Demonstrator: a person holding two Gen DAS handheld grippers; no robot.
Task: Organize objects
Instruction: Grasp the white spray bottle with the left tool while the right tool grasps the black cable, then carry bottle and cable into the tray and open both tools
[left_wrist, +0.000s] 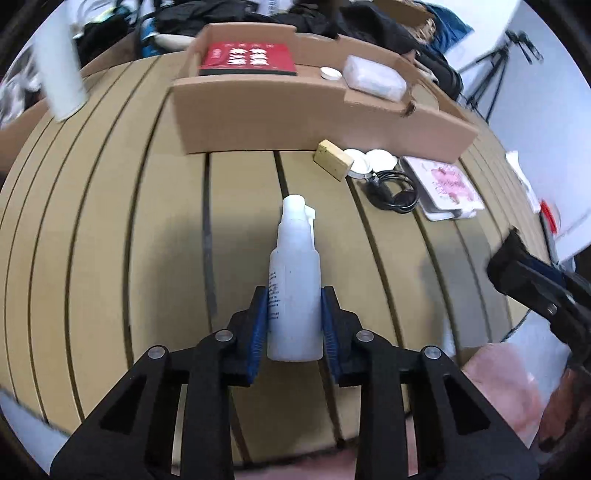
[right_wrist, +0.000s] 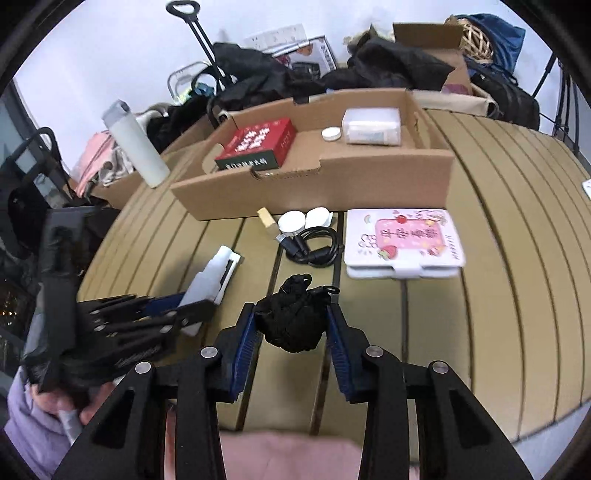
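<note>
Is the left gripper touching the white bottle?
Touching. In the left wrist view, both pads of the left gripper press the sides of the white bottle.

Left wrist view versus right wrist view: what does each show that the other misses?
Only the left wrist view: the left gripper shut on the white spray bottle, seen head-on. Only the right wrist view: the right gripper shut on the black pouch, plus the trolley handle. Both: the cardboard box with the red box, the black cable and the pink-printed case.
</note>
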